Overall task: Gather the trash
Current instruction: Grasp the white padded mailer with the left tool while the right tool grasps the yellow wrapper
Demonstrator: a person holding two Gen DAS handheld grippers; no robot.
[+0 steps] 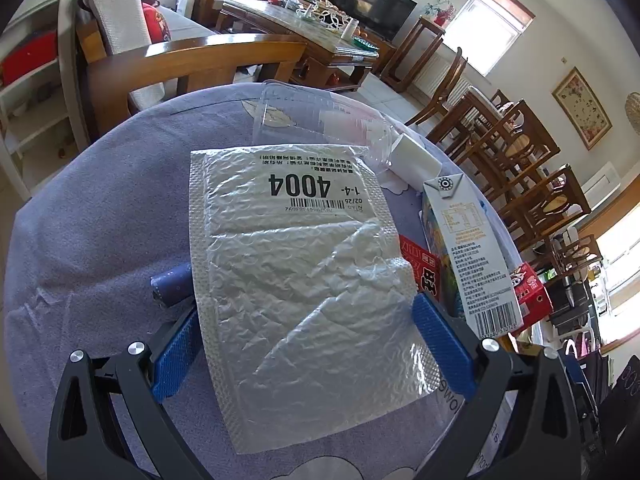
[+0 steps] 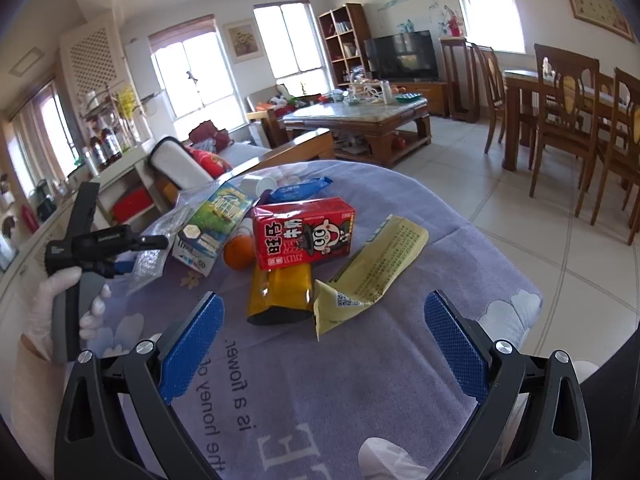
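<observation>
in the left wrist view, a dark blue wrapper pokes out from under the left edge of a silvery bubble mailer, a crinkled rectangle with a white label printed "4004". the mailer lies flat on the table, which is covered in a soft lavender cloth. the left gripper stands wide open, its blue textured fingers flanking the mailer's near end on both sides; i cannot tell if they touch it. beyond the mailer sits a clear plastic tray, then a white paper cup on its side. to the right a tall white drink carton lies along the table's right edge, with a red box partly beneath it.

in the right wrist view, a gloved left hand holds the other tool at the table's left edge, over the bubble mailer. next come the printed carton, an orange, and a glossy yellow pouch with the red drink box resting on its far end. a blue snack wrapper lies behind. a creased pale yellow paper packet lies to the right. the right gripper hangs open and empty above the printed cloth. behind are a tiled floor, wooden chairs, a coffee table, a television and bright windows.
</observation>
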